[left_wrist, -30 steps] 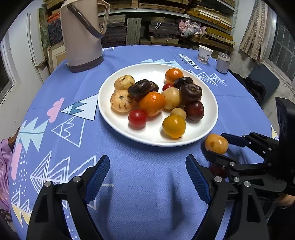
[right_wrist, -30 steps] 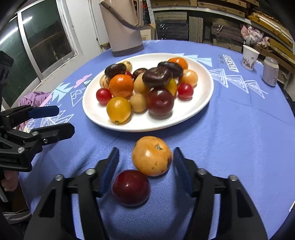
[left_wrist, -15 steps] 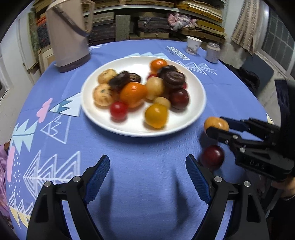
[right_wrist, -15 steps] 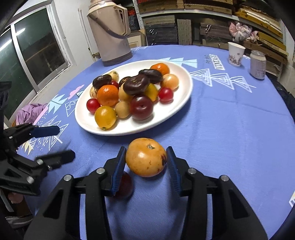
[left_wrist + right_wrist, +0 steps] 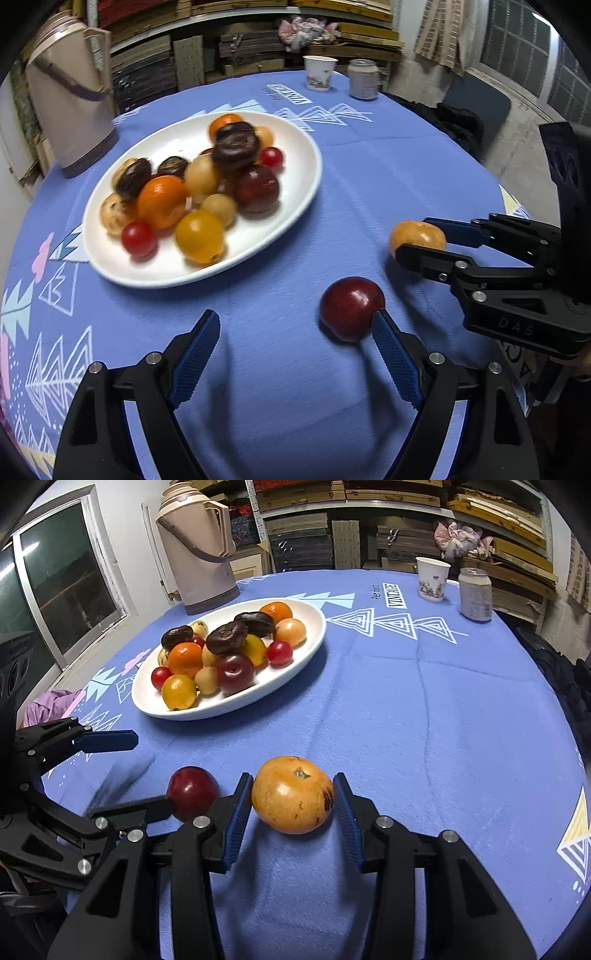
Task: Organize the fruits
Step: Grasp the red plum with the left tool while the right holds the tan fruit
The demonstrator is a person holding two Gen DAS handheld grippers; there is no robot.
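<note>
A white plate (image 5: 291,173) (image 5: 299,653) heaped with several fruits sits on the blue tablecloth. My right gripper (image 5: 291,799) (image 5: 417,240) is shut on a round orange fruit (image 5: 291,794) (image 5: 417,234), both blue pads pressing its sides, low over the cloth. A dark red plum (image 5: 351,308) (image 5: 192,792) lies on the cloth to its left. My left gripper (image 5: 293,325) (image 5: 153,771) stands open and holds nothing. The plum lies just ahead of its right fingertip (image 5: 382,325), outside the gap between the fingers.
A beige thermos jug (image 5: 70,110) (image 5: 199,550) stands beyond the plate. A paper cup (image 5: 432,578) and a drink can (image 5: 476,594) stand at the far right. The table edge drops off at the right (image 5: 513,199). A purple cloth (image 5: 51,707) lies off the left edge.
My right gripper has closed on the orange fruit and carried it away from the plum. My left gripper has swung right, so the plum now sits by its right fingertip.
</note>
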